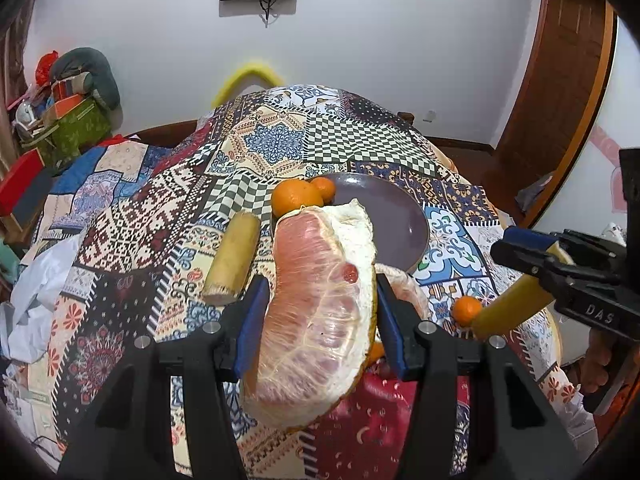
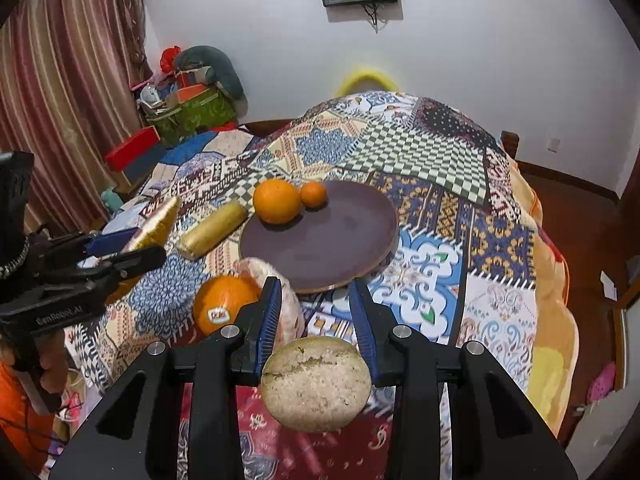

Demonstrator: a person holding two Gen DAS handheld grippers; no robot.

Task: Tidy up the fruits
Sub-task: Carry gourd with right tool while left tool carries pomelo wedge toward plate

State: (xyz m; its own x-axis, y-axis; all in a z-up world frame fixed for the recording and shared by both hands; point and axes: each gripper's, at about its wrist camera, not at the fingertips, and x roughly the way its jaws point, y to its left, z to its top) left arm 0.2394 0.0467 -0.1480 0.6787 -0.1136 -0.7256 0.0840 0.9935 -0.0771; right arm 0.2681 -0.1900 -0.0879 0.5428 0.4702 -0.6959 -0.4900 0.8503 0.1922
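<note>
My left gripper [image 1: 320,284] is shut on a peeled pink pomelo wedge [image 1: 320,300] and holds it above the patchwork cloth [image 1: 280,140]. Beyond it lies a purple plate [image 1: 396,220] with a big orange [image 1: 294,198] and a small tangerine [image 1: 325,188] on its far left edge. My right gripper [image 2: 316,282] is shut on a sugarcane piece [image 2: 316,384], seen end-on here and as a yellow stick [image 1: 516,308] in the left wrist view. The plate [image 2: 332,240] sits just ahead of the right gripper.
A second sugarcane piece [image 1: 232,260] lies left of the plate. An orange with a sticker [image 2: 224,304] and a wrapped pomelo piece [image 2: 280,284] rest near the plate's front edge; a small tangerine [image 1: 466,310] sits at the right. Boxes and bags [image 1: 68,120] crowd the far left.
</note>
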